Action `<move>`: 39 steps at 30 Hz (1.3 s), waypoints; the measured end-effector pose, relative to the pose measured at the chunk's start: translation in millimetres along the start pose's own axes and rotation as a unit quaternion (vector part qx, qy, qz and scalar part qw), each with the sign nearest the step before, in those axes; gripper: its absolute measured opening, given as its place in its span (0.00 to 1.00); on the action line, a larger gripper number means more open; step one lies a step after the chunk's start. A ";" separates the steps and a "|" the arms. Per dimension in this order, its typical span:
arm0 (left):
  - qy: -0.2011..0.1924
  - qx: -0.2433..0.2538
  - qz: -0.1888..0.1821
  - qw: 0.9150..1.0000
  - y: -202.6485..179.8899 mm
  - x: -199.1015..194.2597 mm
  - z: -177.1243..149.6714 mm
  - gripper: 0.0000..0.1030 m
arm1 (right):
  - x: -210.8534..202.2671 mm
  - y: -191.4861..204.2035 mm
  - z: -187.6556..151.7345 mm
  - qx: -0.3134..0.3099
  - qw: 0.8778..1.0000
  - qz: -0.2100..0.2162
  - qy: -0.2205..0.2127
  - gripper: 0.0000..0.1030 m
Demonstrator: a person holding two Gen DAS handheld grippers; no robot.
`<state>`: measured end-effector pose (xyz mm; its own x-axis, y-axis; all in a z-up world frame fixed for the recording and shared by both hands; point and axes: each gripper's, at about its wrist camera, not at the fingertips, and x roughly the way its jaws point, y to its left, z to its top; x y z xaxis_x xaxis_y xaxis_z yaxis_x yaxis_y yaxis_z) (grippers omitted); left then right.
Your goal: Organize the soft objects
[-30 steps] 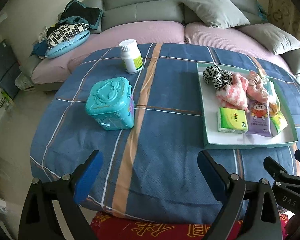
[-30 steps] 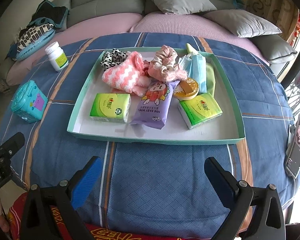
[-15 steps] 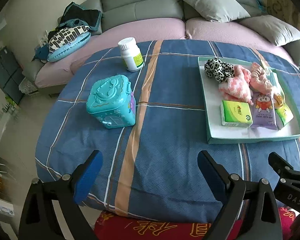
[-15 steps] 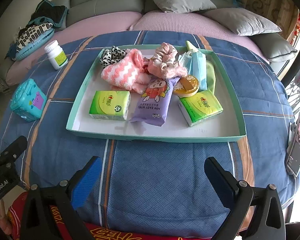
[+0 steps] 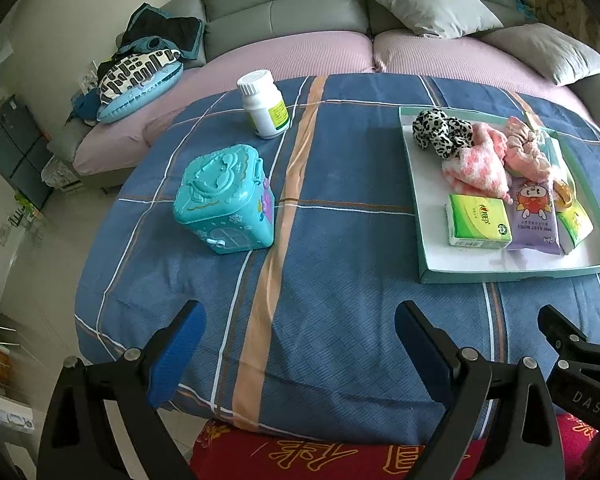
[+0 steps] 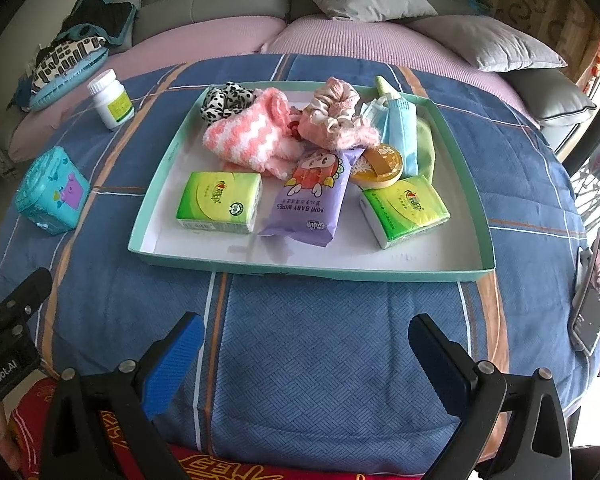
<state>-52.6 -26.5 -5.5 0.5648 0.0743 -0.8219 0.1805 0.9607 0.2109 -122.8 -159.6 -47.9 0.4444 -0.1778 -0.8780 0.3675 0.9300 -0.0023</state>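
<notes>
Left wrist view: the left gripper (image 5: 298, 344) hangs over the near edge of a round desk (image 5: 339, 320) covered in a blue plaid cloth. Its jaws stand wide apart and hold nothing. The soft things lie well ahead and to the right of the jaws, inside a shallow teal tray (image 5: 499, 276) with a white floor. In the tray, from the back: a leopard scrunchie (image 5: 439, 132), a pink and white sock (image 5: 475, 168) touching it, and a pink scrunchie (image 5: 525, 154) beside the sock. In front of these lie a green tissue pack (image 5: 477, 220) and a purple wipes pack (image 5: 533, 216), side by side. Left of the tray, on the cloth, stand a closed teal box (image 5: 224, 198) and, farther back, a white bottle (image 5: 264, 104). A grey sofa (image 5: 300, 12) with cushions sits behind the desk. Part of the right gripper (image 5: 579, 356) shows at the lower right edge.

Right wrist view: the right gripper (image 6: 305, 354) hovers over the desk's near edge, jaws wide apart and empty. The tray (image 6: 300, 270) lies straight ahead, just beyond the jaws. The sock (image 6: 248, 136) and both scrunchies are piled at the back. A second tissue pack (image 6: 405, 210) lies at the right, a round gold tin (image 6: 379, 164) behind it, and a blue tube (image 6: 399, 128) behind that. A phone (image 6: 591, 296) rests at the desk's right edge.
</notes>
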 end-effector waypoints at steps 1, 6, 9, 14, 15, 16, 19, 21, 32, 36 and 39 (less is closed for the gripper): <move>0.003 -0.003 0.002 1.000 0.8 1.2 0.1 0.93 | -0.1 -0.1 -0.1 0.001 1.000 -0.001 -0.001 1.00; 0.014 -0.005 0.008 1.000 1.0 5.5 0.1 0.93 | -1.0 -0.7 0.1 0.003 1.000 -0.003 -0.003 1.00; 0.017 -0.006 0.008 1.000 1.3 6.6 -0.4 0.93 | -0.7 -0.8 -0.1 0.002 1.000 -0.004 -0.002 1.00; 0.028 -0.012 0.005 1.000 3.8 11.2 -0.4 0.93 | 1.2 -1.2 -0.2 0.003 1.000 -0.003 0.002 1.00; 0.029 -0.012 0.005 0.999 3.6 11.7 -0.6 0.93 | 1.3 -1.3 -0.4 0.003 1.000 -0.003 0.002 1.00; 0.031 -0.012 0.004 0.999 3.8 12.4 -0.6 0.93 | 1.5 -1.7 -0.4 0.004 1.000 -0.002 0.002 1.00; 0.033 -0.013 0.005 0.999 3.3 13.0 -1.1 0.93 | 1.9 -1.1 -0.6 0.003 1.000 -0.002 0.003 1.00; 0.033 -0.013 0.005 0.999 3.2 13.1 -0.9 0.93 | 1.8 -0.1 -0.6 0.001 1.000 -0.003 0.003 1.00; 0.036 -0.013 0.006 0.999 4.0 14.7 -1.2 0.93 | 2.8 -0.4 -1.1 0.002 1.000 -0.004 0.005 1.00; 0.036 -0.014 0.006 0.999 3.9 14.7 -1.0 0.93 | 3.3 -0.6 -1.4 0.002 1.000 -0.005 0.005 1.00; 0.036 -0.014 0.005 0.999 4.1 14.8 -1.0 0.93 | 3.8 -1.2 -1.3 0.003 1.000 -0.005 0.006 1.00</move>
<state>-44.3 -21.2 -17.3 0.5075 0.1028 -0.8555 0.1523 0.9665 0.2065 -122.6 -161.0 -51.8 0.4299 -0.1837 -0.8840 0.3773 0.9261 -0.0090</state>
